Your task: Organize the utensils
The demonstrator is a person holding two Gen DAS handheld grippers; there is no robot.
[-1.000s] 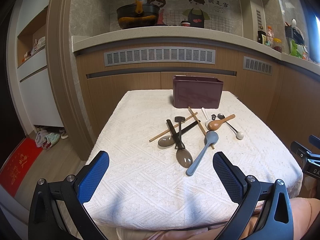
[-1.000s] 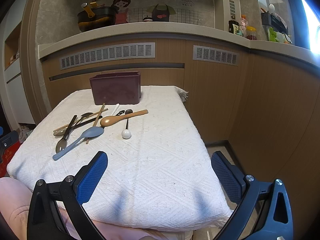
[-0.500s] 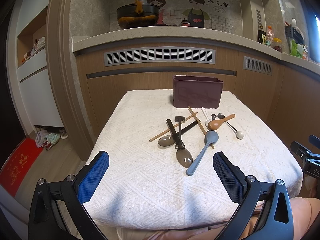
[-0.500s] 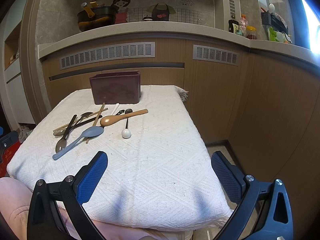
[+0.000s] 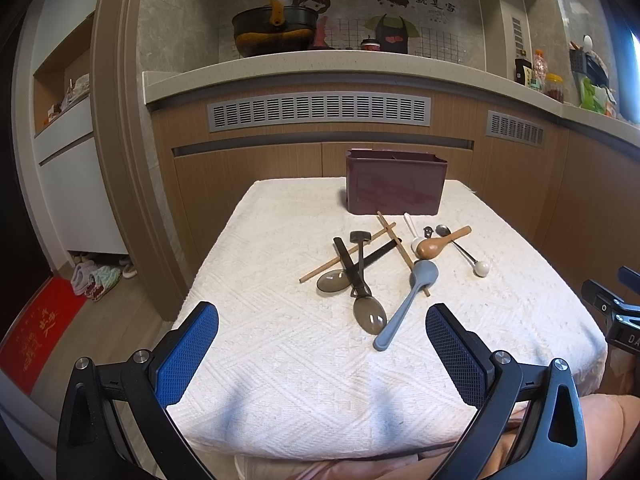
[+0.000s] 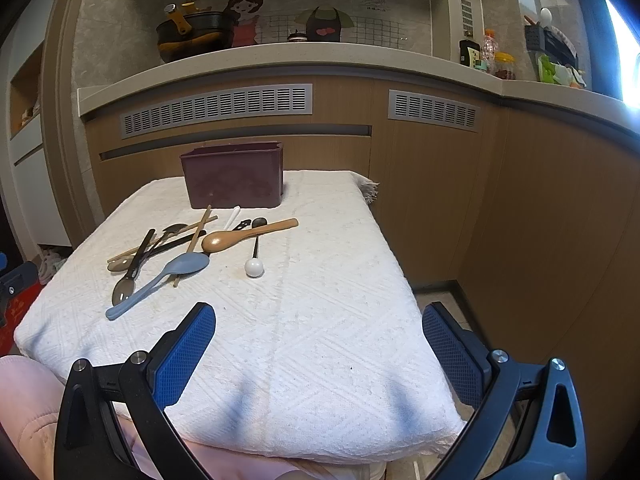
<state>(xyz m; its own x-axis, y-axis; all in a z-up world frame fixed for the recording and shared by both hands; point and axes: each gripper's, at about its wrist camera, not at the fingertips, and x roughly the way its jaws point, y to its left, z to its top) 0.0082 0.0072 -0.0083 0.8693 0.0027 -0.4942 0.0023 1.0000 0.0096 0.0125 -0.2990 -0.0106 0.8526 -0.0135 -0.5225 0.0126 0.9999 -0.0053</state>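
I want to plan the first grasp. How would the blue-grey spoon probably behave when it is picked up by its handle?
The blue-grey spoon looks like moulded plastic, so probably light and stiff. Its bowl rests on a chopstick, so lifting it may disturb that stick. The smooth, narrow handle lies flat on the white cloth, so it could slip or twist between the jaws.

A pale stone counter (image 5: 320, 68) is curving across the upper half of the frame above wood cabinet fronts (image 5: 248, 176) with grey vent grilles (image 5: 319, 111). A cartoon wall decal (image 6: 324, 12) is showing at top centre, a dark pot (image 5: 276, 34) sitting beside it. Daylight is pouring through a window (image 6: 622, 40) at upper right. At lower left a red mat (image 5: 32, 340) is lying on the wood floor (image 5: 108, 312), near white cupboards (image 5: 76, 192)
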